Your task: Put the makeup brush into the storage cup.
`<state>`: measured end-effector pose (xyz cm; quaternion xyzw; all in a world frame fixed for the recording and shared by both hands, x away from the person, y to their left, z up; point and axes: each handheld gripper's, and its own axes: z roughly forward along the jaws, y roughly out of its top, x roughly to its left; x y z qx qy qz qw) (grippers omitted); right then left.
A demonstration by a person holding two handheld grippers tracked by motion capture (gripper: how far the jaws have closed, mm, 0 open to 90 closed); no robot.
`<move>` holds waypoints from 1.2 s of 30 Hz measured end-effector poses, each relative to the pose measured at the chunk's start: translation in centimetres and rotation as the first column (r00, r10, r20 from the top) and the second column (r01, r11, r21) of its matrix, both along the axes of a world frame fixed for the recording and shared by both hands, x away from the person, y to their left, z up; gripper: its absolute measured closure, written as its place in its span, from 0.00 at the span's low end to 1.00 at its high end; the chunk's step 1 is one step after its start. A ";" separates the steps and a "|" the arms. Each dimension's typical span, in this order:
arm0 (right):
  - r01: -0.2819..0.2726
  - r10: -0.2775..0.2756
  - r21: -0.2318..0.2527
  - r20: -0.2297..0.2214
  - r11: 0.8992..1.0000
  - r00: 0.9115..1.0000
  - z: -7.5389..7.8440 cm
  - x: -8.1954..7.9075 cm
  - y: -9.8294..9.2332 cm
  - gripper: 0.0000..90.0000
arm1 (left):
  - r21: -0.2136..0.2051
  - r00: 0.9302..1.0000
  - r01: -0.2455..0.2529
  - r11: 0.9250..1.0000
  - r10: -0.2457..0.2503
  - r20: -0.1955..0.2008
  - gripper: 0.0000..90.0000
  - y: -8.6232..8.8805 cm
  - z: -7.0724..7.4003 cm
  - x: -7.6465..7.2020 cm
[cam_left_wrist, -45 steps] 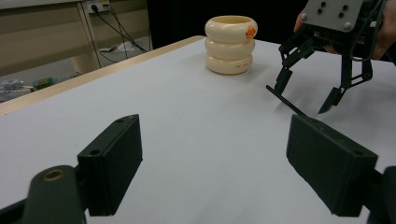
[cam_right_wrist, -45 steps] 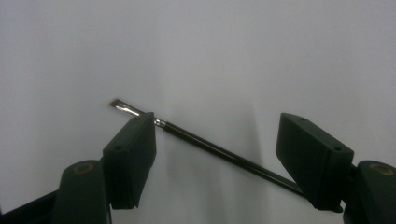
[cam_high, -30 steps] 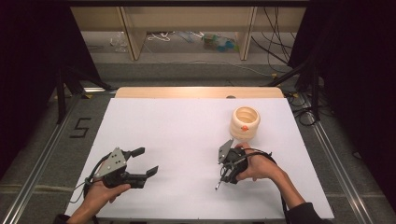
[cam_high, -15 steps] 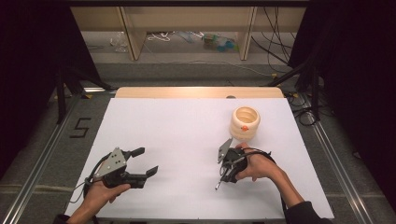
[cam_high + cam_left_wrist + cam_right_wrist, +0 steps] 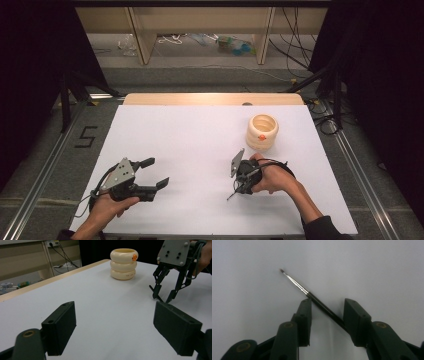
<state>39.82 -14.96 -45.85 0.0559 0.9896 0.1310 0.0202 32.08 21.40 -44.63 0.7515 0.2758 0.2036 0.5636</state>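
Observation:
A thin black paintbrush (image 5: 312, 296) with a metal ferrule lies flat on the white table (image 5: 190, 140), near its front right. My right gripper (image 5: 239, 189) points down over it. Its jaws have just been closing and stand one on each side of the handle (image 5: 327, 307), with a gap still showing, so it is open. My left gripper (image 5: 157, 171) rests at the front left, wide open with nothing between its jaws (image 5: 115, 330). From there I see the right gripper (image 5: 162, 298) tip-down on the table. A cream ribbed holder (image 5: 262, 132) stands upright behind the right hand.
The holder (image 5: 124, 263) carries a small orange mark near its rim. A wooden strip (image 5: 212, 99) edges the table's far side. Metal rails run along both sides, and shelving with cables stands beyond the table.

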 end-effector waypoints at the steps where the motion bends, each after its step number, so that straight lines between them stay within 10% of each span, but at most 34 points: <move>1: 0.004 -0.004 -0.002 -0.002 1.000 1.000 0.0 0.0 0.0 0.67 | -0.001 1.000 0.000 1.000 0.000 0.000 0.20 0.0 0.0 0.0; 36: -0.015 0.014 -0.052 -0.016 0.999 1.000 0.2 -0.3 0.8 0.82 | -0.019 1.000 -0.001 1.000 0.001 -0.001 0.20 0.0 0.0 0.0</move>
